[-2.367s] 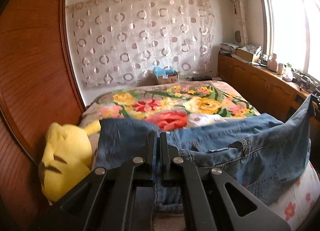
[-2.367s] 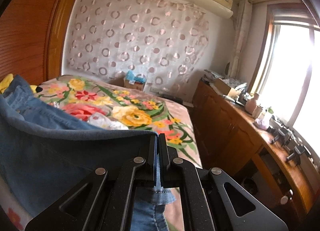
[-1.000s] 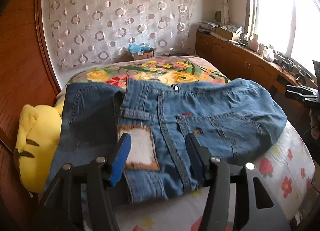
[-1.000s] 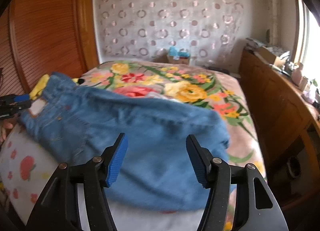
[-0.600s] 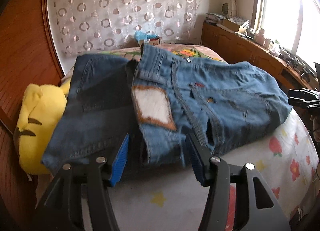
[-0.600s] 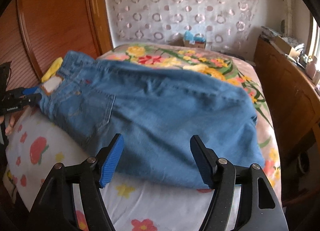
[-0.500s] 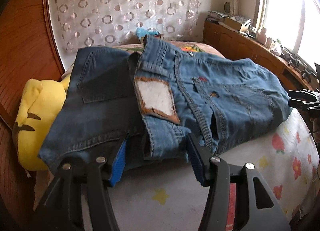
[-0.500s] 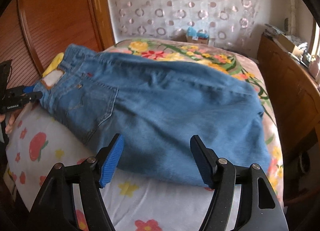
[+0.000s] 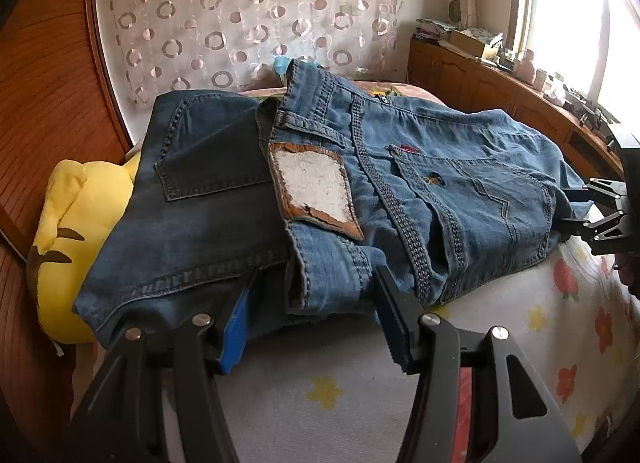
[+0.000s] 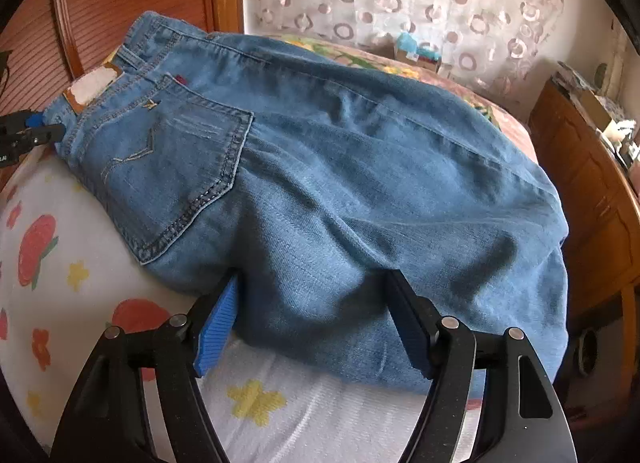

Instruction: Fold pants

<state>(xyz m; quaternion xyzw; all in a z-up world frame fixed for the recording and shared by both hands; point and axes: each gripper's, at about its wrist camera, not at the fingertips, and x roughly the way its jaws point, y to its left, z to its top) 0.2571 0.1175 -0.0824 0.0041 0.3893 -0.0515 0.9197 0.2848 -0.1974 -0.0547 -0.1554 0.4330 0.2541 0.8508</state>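
Note:
Light blue jeans [image 9: 440, 167] lie across the bed, back pocket and worn leather patch up; they also show in the right wrist view [image 10: 340, 167]. A darker pair of jeans [image 9: 192, 191] lies beside them at the left. My left gripper [image 9: 312, 311] is open, its jaws either side of the light jeans' waistband corner. My right gripper [image 10: 312, 315] is open, its jaws around the near folded edge of the jeans. Each gripper shows in the other's view: the right one [image 9: 576, 207], the left one [image 10: 40, 131].
A yellow plush toy [image 9: 68, 223] lies at the bed's left edge against the wooden panel [image 9: 44, 75]. A white flowered sheet [image 10: 72, 255] covers the near bed. A wooden cabinet [image 10: 592, 175] with clutter runs along the right. A curtain [image 9: 256, 19] hangs behind.
Both grippers let go of the jeans, which now lie flat on the bed. Both grippers have opened, dropped lower and moved in close to the near edge of the denim.

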